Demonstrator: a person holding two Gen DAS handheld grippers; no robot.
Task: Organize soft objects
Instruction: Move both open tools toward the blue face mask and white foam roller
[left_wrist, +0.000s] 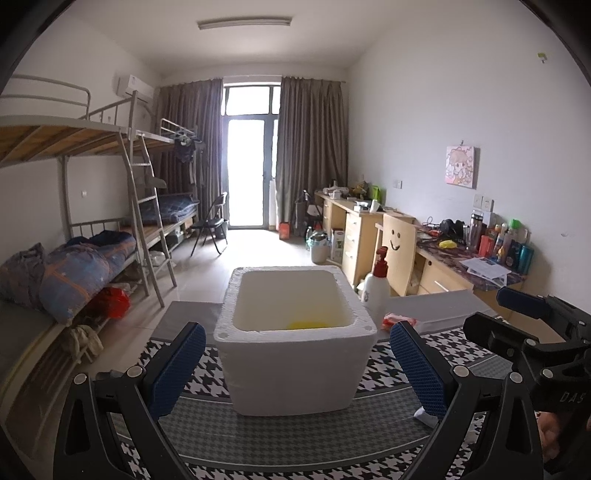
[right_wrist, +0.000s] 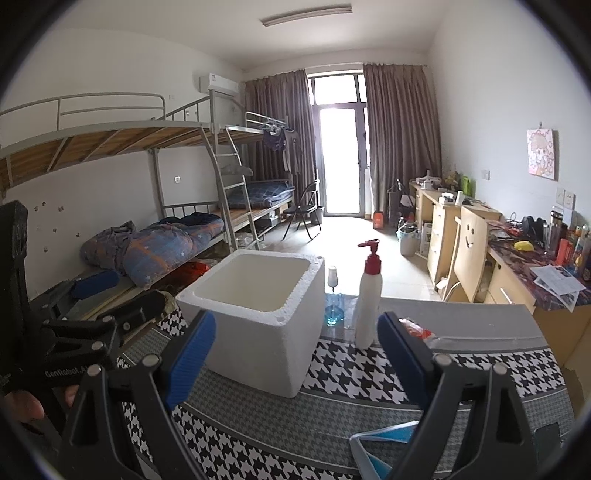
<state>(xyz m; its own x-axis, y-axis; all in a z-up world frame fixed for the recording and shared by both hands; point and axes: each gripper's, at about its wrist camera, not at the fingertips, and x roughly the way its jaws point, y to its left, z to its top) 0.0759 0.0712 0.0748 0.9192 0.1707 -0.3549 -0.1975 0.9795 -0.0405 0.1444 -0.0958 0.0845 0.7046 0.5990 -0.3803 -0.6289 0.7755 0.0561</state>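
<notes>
A yellow soft object (left_wrist: 308, 325) lies at the bottom of the white foam box (left_wrist: 295, 354) — straight ahead of the left gripper (left_wrist: 297, 373), which is spread wide and empty. The right gripper (right_wrist: 297, 363), to the box's right, gapes too — nothing held.

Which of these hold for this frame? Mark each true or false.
1. The white foam box stands open-topped on the houndstooth cloth. True.
2. Something yellow lies inside the box. True.
3. The white pump bottle with the red top lies on its side. False: it stands upright beside the box.
4. The left claw grips the box. False: its jaws stand open, apart from the walls.
5. The right claw is empty. True.
</notes>
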